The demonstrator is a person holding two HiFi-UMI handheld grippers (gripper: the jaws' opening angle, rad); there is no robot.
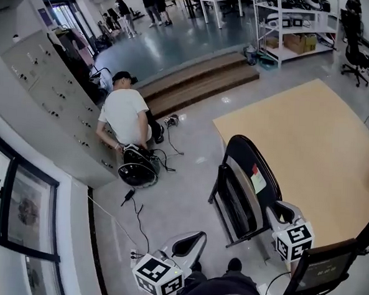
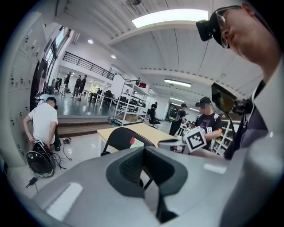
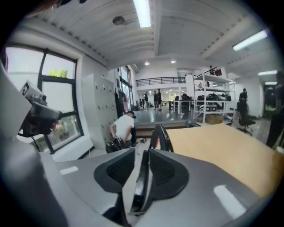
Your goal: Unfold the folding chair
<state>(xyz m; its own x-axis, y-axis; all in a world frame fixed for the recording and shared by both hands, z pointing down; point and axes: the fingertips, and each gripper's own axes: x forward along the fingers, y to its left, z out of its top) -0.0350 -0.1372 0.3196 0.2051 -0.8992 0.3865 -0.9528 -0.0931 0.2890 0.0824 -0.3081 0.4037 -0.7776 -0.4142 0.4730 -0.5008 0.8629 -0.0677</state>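
chair (image 1: 243,188) still folded, upright on the floor at four o'clock in the head view. right claw (image 1: 283,212) slightly parted around its edge, seemingly not pinching yet; left claw (image 1: 190,242) closed, empty, at six. unfolding looks unstarted.

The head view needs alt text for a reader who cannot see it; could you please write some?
A folded black folding chair stands on a grey floor beside a tan table, with the right gripper close to its frame and the left gripper lower down. Behind, a person in a white shirt crouches by grey lockers.
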